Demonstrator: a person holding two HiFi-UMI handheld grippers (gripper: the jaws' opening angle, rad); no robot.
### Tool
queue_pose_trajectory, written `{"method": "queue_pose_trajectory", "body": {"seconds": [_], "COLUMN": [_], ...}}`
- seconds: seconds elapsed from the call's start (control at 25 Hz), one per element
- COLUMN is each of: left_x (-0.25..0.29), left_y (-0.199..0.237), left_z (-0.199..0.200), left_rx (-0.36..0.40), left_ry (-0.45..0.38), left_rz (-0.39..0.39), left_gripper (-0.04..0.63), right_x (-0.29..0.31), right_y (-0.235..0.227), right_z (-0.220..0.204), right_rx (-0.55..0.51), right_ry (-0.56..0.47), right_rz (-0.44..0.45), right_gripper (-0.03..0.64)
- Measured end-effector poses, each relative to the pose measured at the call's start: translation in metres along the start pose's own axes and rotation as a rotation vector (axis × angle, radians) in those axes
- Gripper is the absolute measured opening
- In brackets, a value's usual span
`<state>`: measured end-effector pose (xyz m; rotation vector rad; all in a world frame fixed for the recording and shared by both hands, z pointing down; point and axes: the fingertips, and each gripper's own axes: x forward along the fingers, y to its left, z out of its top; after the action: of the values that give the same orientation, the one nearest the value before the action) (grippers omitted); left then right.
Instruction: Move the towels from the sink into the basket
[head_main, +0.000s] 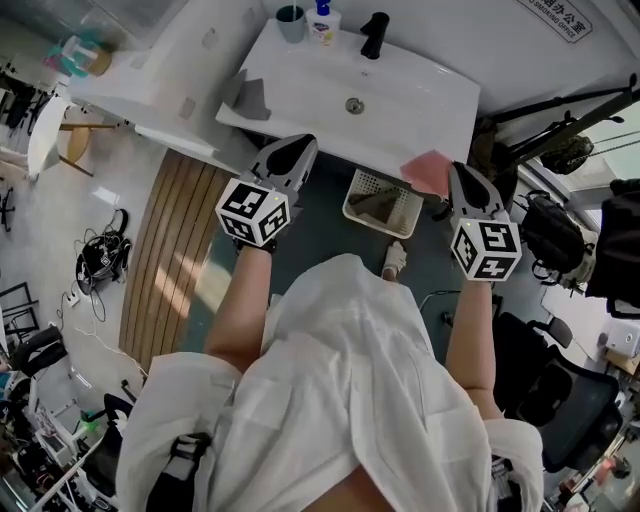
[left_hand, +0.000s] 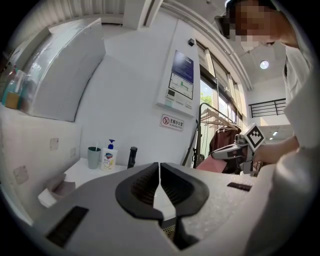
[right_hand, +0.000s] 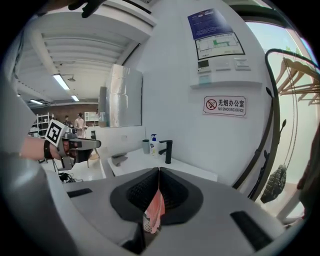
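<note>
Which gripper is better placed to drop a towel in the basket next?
Right: the right gripper is clamped on the pink towel near the basket; the left gripper is shut and empty.

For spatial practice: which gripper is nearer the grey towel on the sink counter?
Left. Left gripper sits just short of the grey towel; right gripper holds a pink towel by the basket.

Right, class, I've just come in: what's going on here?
A person stands at the sink with a gripper in each hand. The right gripper has its jaws shut on a pink towel, held beside the basket. The left gripper has its jaws shut with nothing between them. A grey cloth already lies in the basket.
</note>
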<state>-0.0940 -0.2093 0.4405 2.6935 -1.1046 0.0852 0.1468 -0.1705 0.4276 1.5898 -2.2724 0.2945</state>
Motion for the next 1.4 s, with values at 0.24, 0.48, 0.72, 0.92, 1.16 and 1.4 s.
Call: {"method": "queue_pose_trajectory", "body": {"seconds": [0.24, 0.48, 0.72, 0.92, 1.16, 1.4], "left_x": [-0.007, -0.014, -0.022, -0.028, -0.031, -0.028], "left_y": [-0.003, -0.005, -0.002, 0.003, 0.008, 0.010], "left_z": [-0.004, -0.015, -0.024, -0.028, -0.029, -0.024], "left_rx": [-0.003, -0.010, -0.016, -0.022, -0.029, -0.029], "left_ry": [0.003, 0.024, 0.045, 0.051, 0.051, 0.038], "left_rz": [-0.001, 0.008, 0.029, 0.052, 0.069, 0.069], "left_gripper": [0.015, 0.015, 0.015, 0.015, 0.015, 0.015], "right_x": [-0.002, 0.014, 0.041, 0.057, 0.062, 0.055], "right_y": [0.018, 0.031, 0.045, 0.047, 0.044, 0.032], "right_z": [-0.021, -0.066, -0.111, -0.127, -0.123, -0.103], "right_rx": [-0.010, 0.001, -0.009, -0.010, 0.012, 0.056], "right_ry": [0.045, 0.150, 0.264, 0.310, 0.300, 0.231], "right_rz": [0.047, 0.088, 0.144, 0.140, 0.138, 0.131], "right_gripper": [0.032, 0.032, 0.032, 0.035, 0.035, 0.035]}}
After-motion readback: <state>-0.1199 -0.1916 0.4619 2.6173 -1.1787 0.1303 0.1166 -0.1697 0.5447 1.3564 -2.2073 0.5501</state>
